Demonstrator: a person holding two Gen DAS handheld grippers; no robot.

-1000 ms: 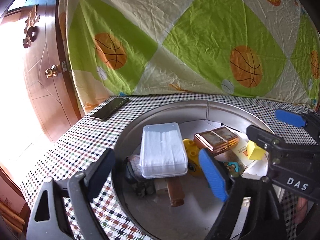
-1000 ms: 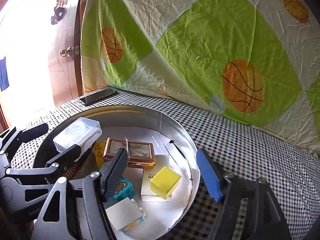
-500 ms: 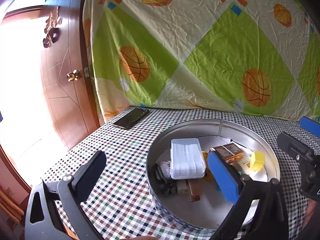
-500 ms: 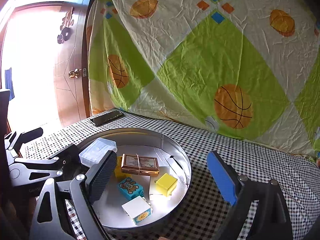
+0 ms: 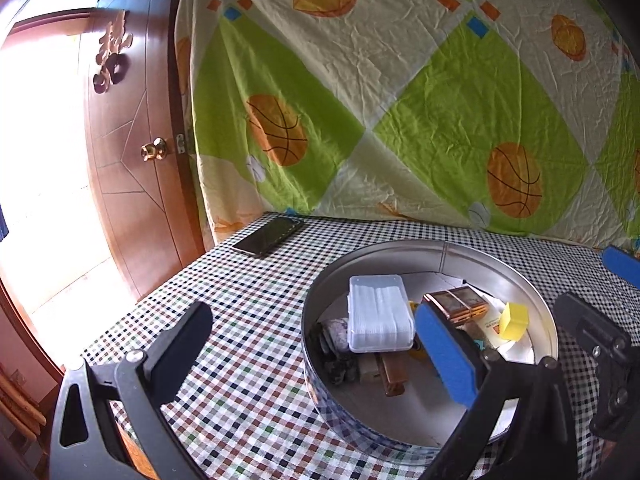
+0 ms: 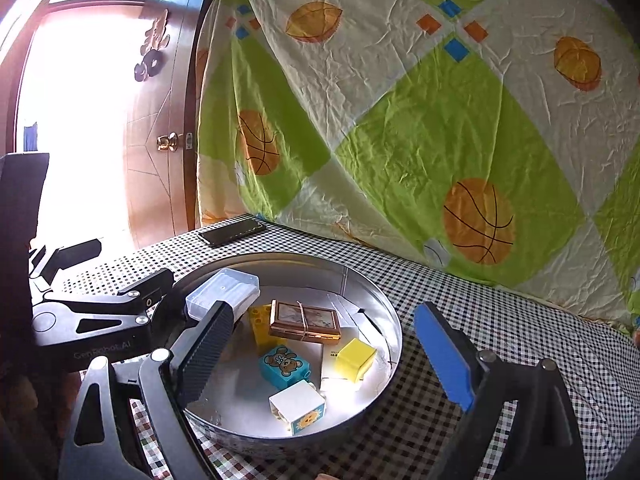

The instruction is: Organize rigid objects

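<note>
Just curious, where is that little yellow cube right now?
The yellow cube lies inside the round metal tin, by its right wall in the right wrist view, beside the teddy-bear block.

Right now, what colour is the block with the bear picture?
Blue block, brown bear on top; clearest in the right wrist view.

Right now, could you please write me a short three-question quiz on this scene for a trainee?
1. True or false: the clear plastic box lies outside the round metal tin.
2. Which item lies on the checked tablecloth outside the tin? A) yellow cube B) black phone C) bear block
3. Fill in: the brown framed case is bound with a ____.

Key:
1. False; it sits inside the tin, propped on other items.
2. B; the phone lies near the table's far corner.
3. Rubber band, as far as the right wrist view shows.
</note>
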